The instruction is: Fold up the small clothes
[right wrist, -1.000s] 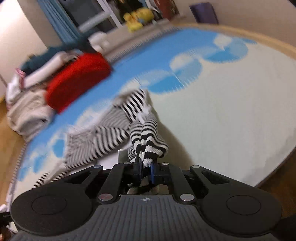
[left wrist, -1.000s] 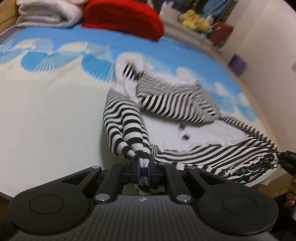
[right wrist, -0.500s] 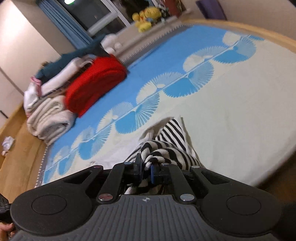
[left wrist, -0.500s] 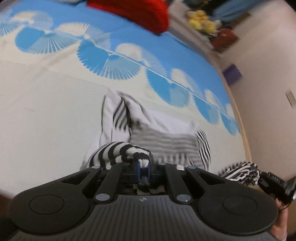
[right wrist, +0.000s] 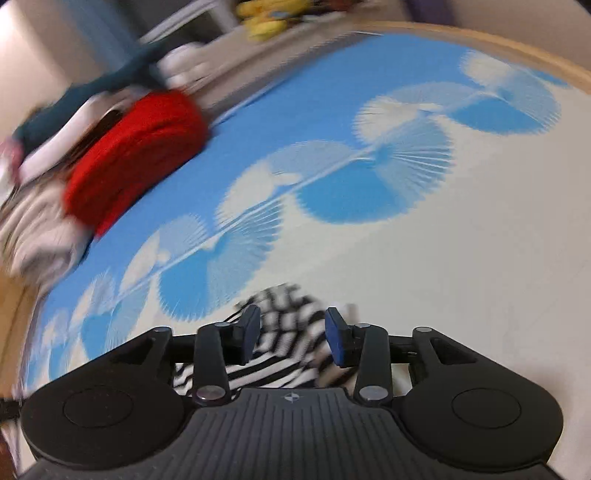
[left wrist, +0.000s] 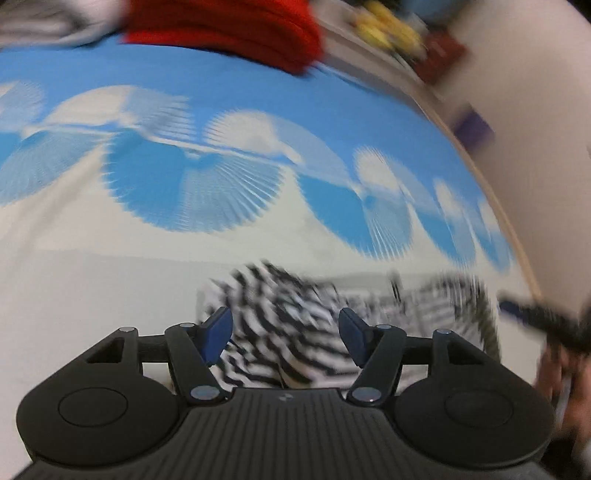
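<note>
A small black-and-white striped garment (left wrist: pixel 291 325) lies bunched on the mat, blurred by motion. My left gripper (left wrist: pixel 284 332) hovers just over it with its jaws opening; the striped cloth sits between the blue pads (left wrist: pixel 216 334) without being pressed. In the right wrist view the same striped garment (right wrist: pixel 284 325) lies under my right gripper (right wrist: pixel 290 338), whose jaws are also opening, pads apart from the cloth. The other gripper and a hand show blurred at the right edge of the left wrist view.
The white mat with blue fan patterns (left wrist: pixel 184 192) spreads ahead. A red folded blanket (right wrist: pixel 136 155) and pale folded cloths (right wrist: pixel 33 229) sit at its far end. Yellow soft toys (right wrist: pixel 269 18) stand by the wall. A wooden edge (right wrist: pixel 517 48) borders the mat.
Both grippers held striped sleeve ends shut, carried them across and down over the garment, then opened and let the cloth drop.
</note>
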